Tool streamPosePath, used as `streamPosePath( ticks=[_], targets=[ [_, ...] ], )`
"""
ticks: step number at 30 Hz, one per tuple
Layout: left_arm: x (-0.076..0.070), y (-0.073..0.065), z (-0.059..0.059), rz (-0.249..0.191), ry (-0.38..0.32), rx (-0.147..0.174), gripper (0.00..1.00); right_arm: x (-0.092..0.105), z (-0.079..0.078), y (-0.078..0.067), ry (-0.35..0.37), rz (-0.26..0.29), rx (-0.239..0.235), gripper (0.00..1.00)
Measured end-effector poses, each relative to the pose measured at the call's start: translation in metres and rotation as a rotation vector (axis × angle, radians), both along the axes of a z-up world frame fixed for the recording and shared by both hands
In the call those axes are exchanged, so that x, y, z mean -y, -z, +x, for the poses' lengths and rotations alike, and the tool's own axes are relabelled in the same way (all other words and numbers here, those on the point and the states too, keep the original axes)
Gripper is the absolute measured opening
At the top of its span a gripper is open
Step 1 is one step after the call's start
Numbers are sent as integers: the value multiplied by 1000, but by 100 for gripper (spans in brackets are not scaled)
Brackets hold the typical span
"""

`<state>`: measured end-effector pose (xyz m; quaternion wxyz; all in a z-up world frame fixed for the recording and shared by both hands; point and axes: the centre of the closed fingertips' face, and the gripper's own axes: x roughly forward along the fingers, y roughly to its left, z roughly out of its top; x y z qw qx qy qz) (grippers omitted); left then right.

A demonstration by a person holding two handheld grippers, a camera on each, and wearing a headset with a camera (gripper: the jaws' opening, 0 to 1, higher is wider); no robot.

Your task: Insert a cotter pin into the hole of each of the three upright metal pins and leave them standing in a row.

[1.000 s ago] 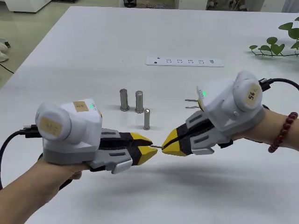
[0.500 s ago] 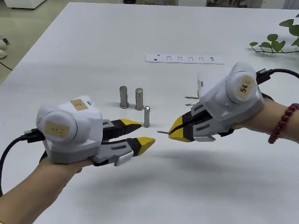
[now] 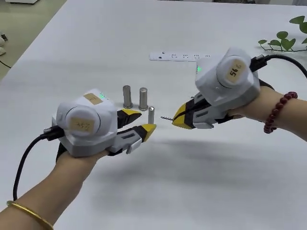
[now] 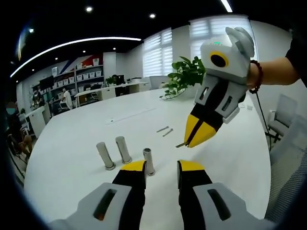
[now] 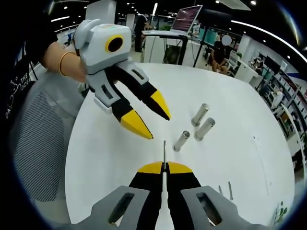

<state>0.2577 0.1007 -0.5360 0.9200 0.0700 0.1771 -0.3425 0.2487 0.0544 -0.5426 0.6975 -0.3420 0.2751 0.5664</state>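
1 cotter pin (image 5: 164,151), clamped in right gripper (image 5: 164,166)

My left tongs (image 3: 145,120) and right tongs (image 3: 175,119) are smooth white plastic with yellow tips. The cotter pin (image 3: 166,118) and the pins (image 3: 143,98) beside them are dull metal. The surface (image 3: 216,182) is matt white.

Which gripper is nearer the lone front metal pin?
Left, it seems. The left gripper has its open jaw tips right beside the front metal pin. The right gripper, holding a cotter pin, is off to the pin's other side, apart from it.
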Motion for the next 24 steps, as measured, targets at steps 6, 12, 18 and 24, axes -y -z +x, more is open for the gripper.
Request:
streamPosePath(
  ticks=[6,12,18,24],
  targets=[
    [-5,12,15,15,-69,-22,24,0,11,4,37,-28,-4,0],
    [-3,24,23,22,-88,-45,24,0,19,8,49,-38,-7,0],
    [-1,36,32,27,-106,-62,23,0,32,13,59,-53,-8,0],
    [3,39,38,37,-114,-66,22,-3,39,17,53,-57,-8,0]
  ],
)
